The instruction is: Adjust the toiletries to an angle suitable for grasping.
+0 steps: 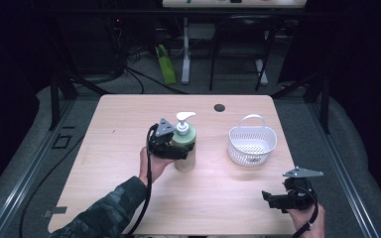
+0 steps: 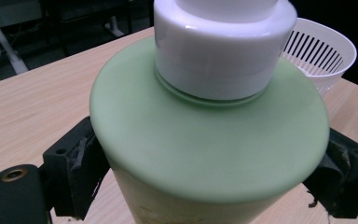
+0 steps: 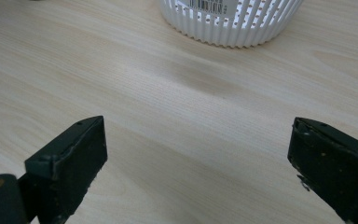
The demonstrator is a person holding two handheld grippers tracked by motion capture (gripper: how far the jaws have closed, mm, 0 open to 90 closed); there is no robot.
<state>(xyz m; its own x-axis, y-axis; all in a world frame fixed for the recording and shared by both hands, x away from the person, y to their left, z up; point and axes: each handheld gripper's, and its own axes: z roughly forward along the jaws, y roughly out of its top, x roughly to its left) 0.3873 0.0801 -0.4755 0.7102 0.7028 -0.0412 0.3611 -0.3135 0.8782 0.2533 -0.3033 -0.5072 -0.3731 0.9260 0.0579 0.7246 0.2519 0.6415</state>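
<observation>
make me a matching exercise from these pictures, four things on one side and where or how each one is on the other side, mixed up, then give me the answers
Things:
1. pump bottle
2. basket
3. left gripper
4. right gripper

States:
A. open over bare wood, near the table's front right corner
B. white, slotted sides, handle up
C. green body, white pump, upright
D. jaws on either side of the bottle just below its shoulder

Pairs: 1-C, 2-B, 3-D, 4-A
</observation>
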